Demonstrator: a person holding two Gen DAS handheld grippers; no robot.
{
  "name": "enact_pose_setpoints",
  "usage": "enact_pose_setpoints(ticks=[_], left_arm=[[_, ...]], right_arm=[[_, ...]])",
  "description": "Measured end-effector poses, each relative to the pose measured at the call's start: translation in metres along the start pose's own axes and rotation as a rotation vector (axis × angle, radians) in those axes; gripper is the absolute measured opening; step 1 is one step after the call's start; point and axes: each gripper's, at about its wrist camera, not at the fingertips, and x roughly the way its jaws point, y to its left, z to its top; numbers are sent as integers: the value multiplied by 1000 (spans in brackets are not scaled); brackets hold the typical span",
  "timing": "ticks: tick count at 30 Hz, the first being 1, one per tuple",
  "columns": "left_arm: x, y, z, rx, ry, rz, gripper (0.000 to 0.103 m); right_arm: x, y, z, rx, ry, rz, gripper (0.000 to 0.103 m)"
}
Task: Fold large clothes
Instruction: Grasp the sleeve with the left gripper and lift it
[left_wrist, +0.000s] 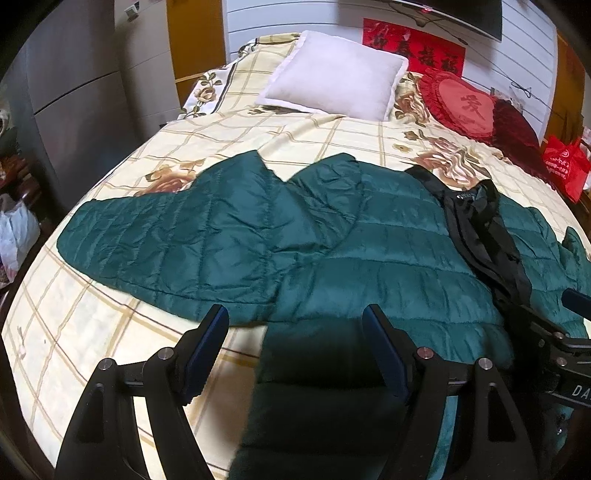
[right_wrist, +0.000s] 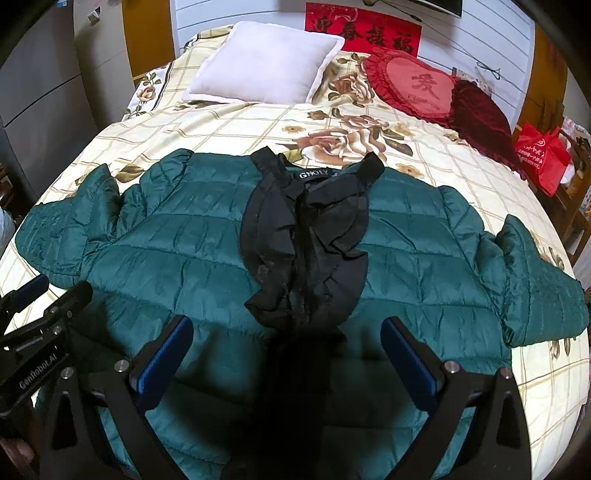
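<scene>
Green jacket (right_wrist: 184, 258) spread flat across the bed (right_wrist: 240, 125), black collar (right_wrist: 306, 236) at centre, sleeves toward 9 and 3 o'clock. Left claw (left_wrist: 295, 350) and right claw (right_wrist: 288, 358) hover near the hem, both open and empty. Risk: slippery quilted fabric may slide, skewing the fold.

I'm over a home bedroom — floral checked bedspread (right_wrist: 258, 122), white pillow (right_wrist: 262, 70) at twelve o'clock, red heart cushion (right_wrist: 417, 85) at one o'clock.
</scene>
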Motion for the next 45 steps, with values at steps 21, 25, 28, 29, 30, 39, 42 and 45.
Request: enact_pose_setpoints(ticks=[21, 25, 28, 29, 30, 39, 42, 45], left_arm=[[70, 284, 29, -585, 81, 242, 72], [86, 306, 27, -658, 102, 261, 72], [91, 309, 32, -651, 84, 282, 72], [97, 309, 36, -640, 82, 292, 72], [98, 308, 37, -632, 75, 291, 72], [68, 287, 52, -547, -66, 165, 10], [33, 259, 61, -482, -129, 96, 10], [-3, 225, 72, -417, -190, 21, 10]], right_arm=[[0, -5, -1, 16, 21, 50, 103], [3, -3, -2, 11, 28, 57, 103], [6, -2, -2, 7, 31, 67, 103], [6, -1, -2, 7, 31, 68, 103], [6, -1, -2, 8, 30, 67, 103], [6, -3, -3, 14, 25, 68, 103], [1, -8, -5, 23, 20, 67, 103], [-7, -15, -7, 37, 13, 66, 103]])
